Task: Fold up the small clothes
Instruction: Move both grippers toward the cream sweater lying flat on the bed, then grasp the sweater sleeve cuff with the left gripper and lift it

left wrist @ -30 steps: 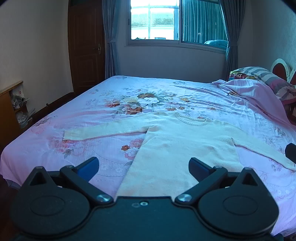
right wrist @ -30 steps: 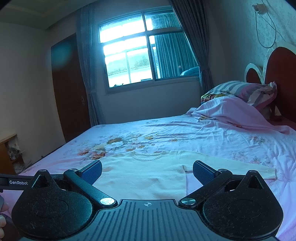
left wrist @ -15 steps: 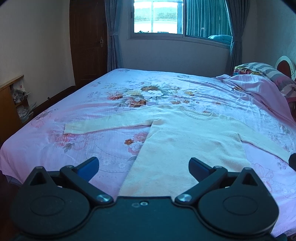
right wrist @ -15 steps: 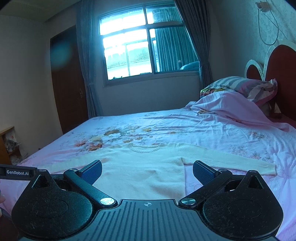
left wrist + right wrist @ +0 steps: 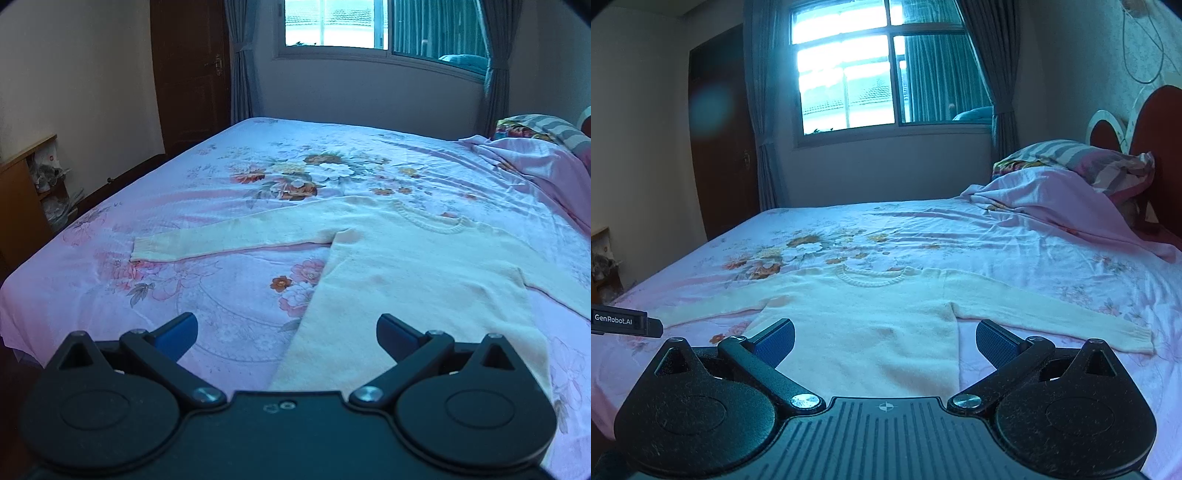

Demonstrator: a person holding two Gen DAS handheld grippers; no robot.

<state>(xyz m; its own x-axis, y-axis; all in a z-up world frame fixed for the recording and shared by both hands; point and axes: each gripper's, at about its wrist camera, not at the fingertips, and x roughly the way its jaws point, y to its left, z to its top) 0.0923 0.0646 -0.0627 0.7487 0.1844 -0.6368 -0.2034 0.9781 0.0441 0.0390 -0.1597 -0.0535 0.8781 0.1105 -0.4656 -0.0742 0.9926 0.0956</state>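
A cream knitted sweater (image 5: 413,273) lies flat on the bed, front up, both sleeves spread out sideways, neck toward the window. It also shows in the right wrist view (image 5: 871,321). My left gripper (image 5: 286,330) is open and empty, above the sweater's lower left edge. My right gripper (image 5: 884,338) is open and empty, above the sweater's lower body. The left sleeve cuff (image 5: 146,249) lies to the far left, the right cuff (image 5: 1134,338) to the right. The hem is hidden behind both gripper bodies.
The bed has a pink floral sheet (image 5: 229,206). A crumpled pink blanket (image 5: 1052,199) and striped pillows (image 5: 1067,155) lie by the red headboard (image 5: 1156,129) on the right. A wooden shelf (image 5: 22,192) stands left of the bed. The left gripper's side (image 5: 626,321) shows at the left edge.
Both grippers have moved forward and lower toward the sweater, which looks larger now. The jaws have stayed open. The sweater has not moved.
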